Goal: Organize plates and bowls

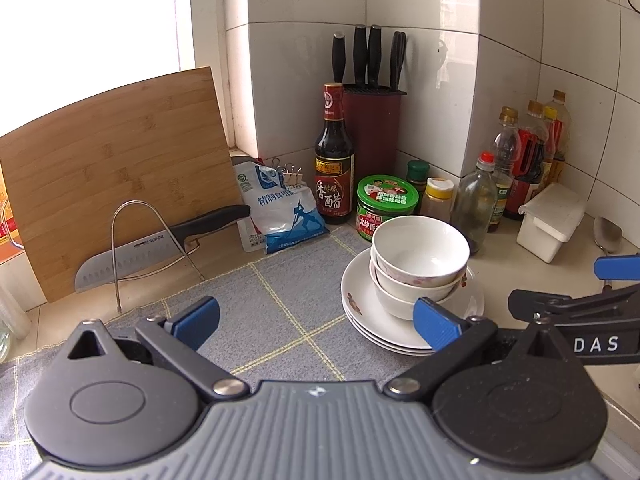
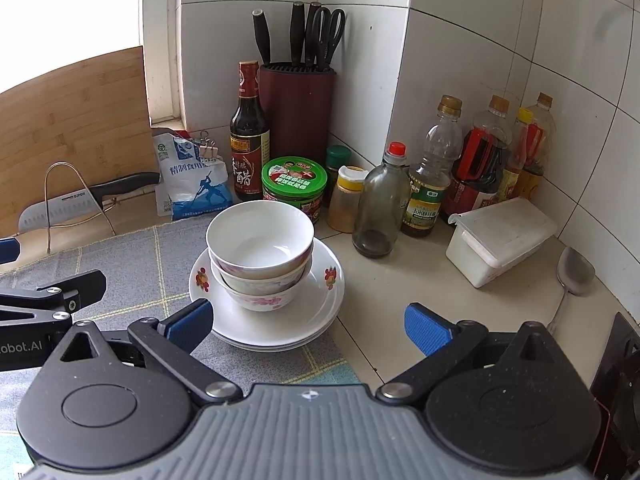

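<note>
Three white bowls [image 1: 420, 256] sit nested on a stack of white flowered plates [image 1: 372, 320], at the right edge of a grey checked mat [image 1: 256, 300]. The bowls [image 2: 260, 240] and plates [image 2: 320, 300] also show in the right wrist view. My left gripper [image 1: 316, 320] is open and empty over the mat, its right pad just in front of the plates. My right gripper [image 2: 308, 326] is open and empty, its left pad at the front left rim of the plates. Each gripper shows at the other view's edge.
Behind the stack stand a green-lidded jar [image 2: 294, 184], a vinegar bottle [image 2: 248, 136], a knife block [image 2: 296, 108], several oil and sauce bottles [image 2: 432, 176] and a salt bag [image 2: 192, 176]. A white lidded box [image 2: 496, 240] and spoon [image 2: 572, 276] lie right. A cutting board [image 1: 116, 172] and knife [image 1: 160, 240] stand left.
</note>
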